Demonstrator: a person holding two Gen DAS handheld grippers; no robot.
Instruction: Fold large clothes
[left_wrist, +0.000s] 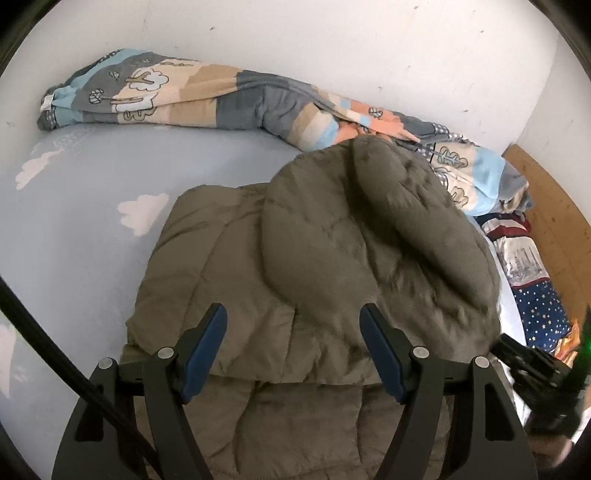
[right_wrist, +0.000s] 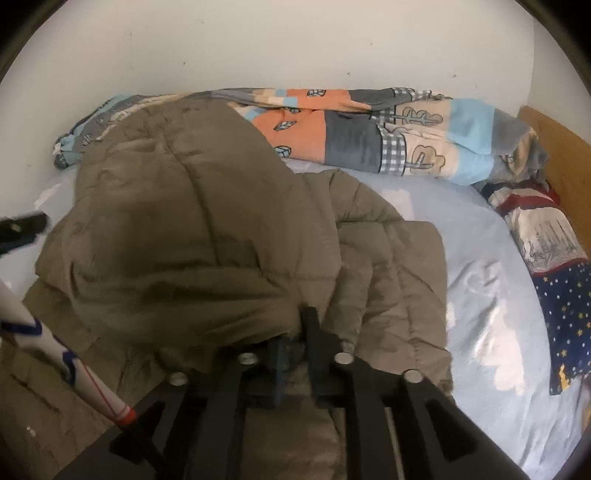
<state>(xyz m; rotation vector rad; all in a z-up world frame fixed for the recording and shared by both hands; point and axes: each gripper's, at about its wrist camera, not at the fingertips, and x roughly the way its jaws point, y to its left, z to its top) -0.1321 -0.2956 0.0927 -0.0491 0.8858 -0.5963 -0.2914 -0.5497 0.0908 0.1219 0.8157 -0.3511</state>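
Left gripper (left_wrist: 293, 325) gapes over the jacket (left_wrist: 332, 229) on the blue sheet (left_wrist: 85, 221); right gripper's (right_wrist: 295, 332) grip unclear.

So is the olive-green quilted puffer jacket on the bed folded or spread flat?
Folded: the olive-green quilted puffer jacket lies doubled over itself, hood on top.

Scuffed white wall (left_wrist: 332, 44) behind a pale blue cloud-print bed sheet (left_wrist: 92, 221), wooden headboard (left_wrist: 554, 206) at right
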